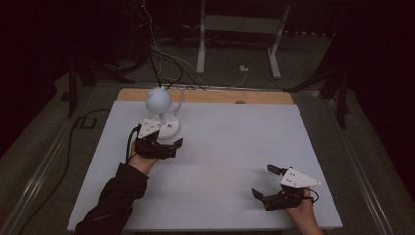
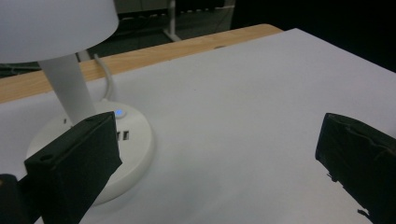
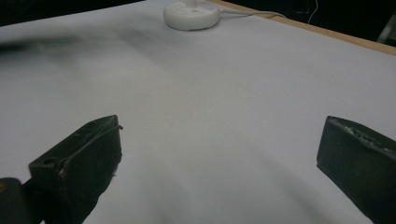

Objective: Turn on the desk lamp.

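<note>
A white table lamp (image 1: 159, 101) with a round shade stands on its disc base (image 1: 170, 129) at the far left of the white table top (image 1: 230, 147). My left gripper (image 1: 163, 140) is open right in front of that base, with nothing between its jaws. In the left gripper view the base (image 2: 137, 140) shows a small blue light (image 2: 119, 112), the stem (image 2: 70, 88) rises to the shade (image 2: 56, 23), and the left gripper (image 2: 218, 127) has its left jaw over the base's near edge. My right gripper (image 1: 265, 182) is open and empty at the near right. From it (image 3: 220, 127), the lamp base (image 3: 191, 14) lies far off.
A wooden strip (image 1: 210, 96) runs along the table's far edge, and the lamp's white cord (image 1: 182, 100) trails over it. Behind the table are dark cables (image 1: 161, 63) on the floor and a white desk frame (image 1: 240, 29). A black cable (image 1: 73, 142) lies on the floor at left.
</note>
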{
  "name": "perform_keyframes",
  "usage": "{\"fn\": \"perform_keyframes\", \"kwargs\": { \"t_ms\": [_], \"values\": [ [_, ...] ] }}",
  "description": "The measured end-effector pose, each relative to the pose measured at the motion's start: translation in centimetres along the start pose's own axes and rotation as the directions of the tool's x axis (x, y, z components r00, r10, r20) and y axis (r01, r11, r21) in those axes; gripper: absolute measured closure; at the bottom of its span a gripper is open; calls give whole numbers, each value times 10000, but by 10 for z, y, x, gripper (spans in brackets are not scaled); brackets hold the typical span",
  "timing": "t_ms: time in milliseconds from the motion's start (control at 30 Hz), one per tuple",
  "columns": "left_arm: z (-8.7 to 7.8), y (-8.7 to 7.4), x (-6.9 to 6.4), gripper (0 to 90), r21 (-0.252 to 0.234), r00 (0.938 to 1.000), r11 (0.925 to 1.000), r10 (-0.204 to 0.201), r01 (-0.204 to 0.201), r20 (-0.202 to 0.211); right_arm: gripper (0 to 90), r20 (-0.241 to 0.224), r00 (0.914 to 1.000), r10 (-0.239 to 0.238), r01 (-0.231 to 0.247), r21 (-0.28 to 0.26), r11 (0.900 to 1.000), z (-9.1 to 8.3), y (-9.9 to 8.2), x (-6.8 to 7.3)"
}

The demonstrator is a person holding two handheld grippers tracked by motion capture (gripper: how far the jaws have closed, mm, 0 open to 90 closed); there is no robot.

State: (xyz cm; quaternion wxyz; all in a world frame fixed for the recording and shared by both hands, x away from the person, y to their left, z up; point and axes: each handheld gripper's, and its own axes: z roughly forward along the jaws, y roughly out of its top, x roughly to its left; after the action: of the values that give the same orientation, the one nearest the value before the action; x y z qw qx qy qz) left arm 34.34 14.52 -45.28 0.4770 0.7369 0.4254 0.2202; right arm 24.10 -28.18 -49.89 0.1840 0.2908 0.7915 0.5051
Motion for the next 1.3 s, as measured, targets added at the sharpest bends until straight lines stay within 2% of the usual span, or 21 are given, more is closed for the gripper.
{"fn": "perform_keyframes", "kwargs": {
  "t_ms": [67, 133, 167, 300, 367, 400, 433, 600, 667, 800, 900, 1000, 1167, 1200, 1233, 1267, 1300],
  "values": [
    [3, 1, 0, 4, 88, 9991, 9998, -182, 185, -385, 0, -10, 10000, 5, -5, -18, 10000, 0, 0, 0],
    [5, 2, 0, 4, 138, 9983, 9996, -255, 262, -525, 0, -16, 10000, 48, -48, -11, 10000, 0, 0, -1],
    [6, 2, 0, 4, 10, 9972, 9996, -276, 277, -691, 0, -16, 10000, 27, -27, 7, 10000, 0, 0, 0],
    [8, 4, 2, 4, 55, 9958, 9991, -404, 410, -819, 0, -50, 10000, 67, -67, -33, 10000, 0, 0, -1],
    [10, 4, 3, 4, 94, 9928, 9985, -529, 543, -1073, 0, -53, 10000, 40, -40, 10, 10000, 0, 0, 0],
    [12, 4, 5, 4, 77, 9926, 9982, -588, 599, -1058, 0, -53, 10000, 40, -40, 10, 10000, 0, 0, 0],
    [15, 4, 7, 19, 181, 9897, 9976, -641, 669, -1279, 0, -60, 10000, 35, -35, -12, 10000, 0, 0, 0],
    [20, 4, 8, 46, 280, 9875, 9974, -619, 666, -1449, 0, -66, 10000, 48, -49, -10, 10000, 0, 0, 0],
    [22, 4, 9, 60, 253, 9848, 9975, -607, 656, -1630, 0, -88, 9999, 104, -104, -34, 9999, 0, 0, -1],
    [26, 3, 13, 81, 333, 9839, 9964, -712, 777, -1636, 0, -92, 9999, 40, -40, -20, 10000, 0, 0, 0],
    [28, 2, 17, 117, 358, 9802, 9945, -910, 988, -1759, 0, -99, 9999, 80, -80, -26, 10000, 0, -1, 0],
    [31, 1, 19, 131, 450, 9781, 9947, -824, 926, -1911, 0, -96, 9999, 53, -53, -15, 10000, 0, -1, 0],
    [35, 1, 23, 183, 404, 9713, 9947, -835, 948, -2228, 0, -89, 10000, 26, -26, 11, 10000, 0, -1, 0],
    [36, 0, 25, 218, 432, 9686, 9945, -824, 951, -2347, 0, -101, 9999, 43, -43, -9, 10000, 0, 0, 0],
    [36, 0, 25, 227, 432, 9686, 9945, -824, 951, -2347, 0, -101, 9999, 43, -43, -9, 10000, 0, 0, 0],
    [37, 0, 26, 227, 434, 9651, 9944, -829, 966, -2485, 0, -99, 9999, 54, -54, -20, 10000, 1, -1, 0],
    [37, -1, 27, 259, 467, 9661, 9943, -821, 963, -2448, 0, -111, 9999, 79, -79, -11, 10000, 0, -1, -1]
  ]
}}
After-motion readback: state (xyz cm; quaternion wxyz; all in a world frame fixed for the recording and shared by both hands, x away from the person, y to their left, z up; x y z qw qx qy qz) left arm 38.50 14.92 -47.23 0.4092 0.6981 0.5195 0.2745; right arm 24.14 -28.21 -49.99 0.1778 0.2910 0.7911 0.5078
